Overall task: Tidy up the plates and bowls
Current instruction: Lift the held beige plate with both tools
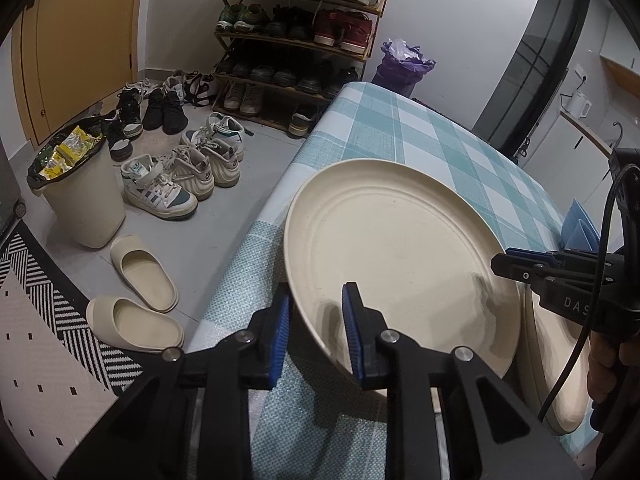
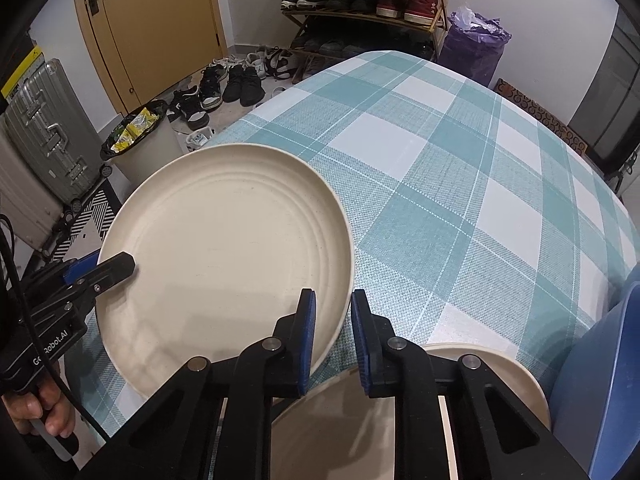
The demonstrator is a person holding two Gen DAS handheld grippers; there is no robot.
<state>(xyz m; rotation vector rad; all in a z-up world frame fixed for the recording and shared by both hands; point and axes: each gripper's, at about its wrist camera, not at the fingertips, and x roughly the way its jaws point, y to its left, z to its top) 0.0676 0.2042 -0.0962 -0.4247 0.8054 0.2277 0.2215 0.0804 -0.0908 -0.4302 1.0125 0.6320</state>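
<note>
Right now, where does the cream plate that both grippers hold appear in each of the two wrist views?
Left wrist view: the cream plate fills the centre right, its near rim between the left gripper pads.
Right wrist view: the same plate lies centre left, its right rim between the right gripper pads.
Shared landmark: the shoe rack at the top of both.

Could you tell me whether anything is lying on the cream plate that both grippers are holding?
No, the cream plate shows only its bare ridged surface.
</note>
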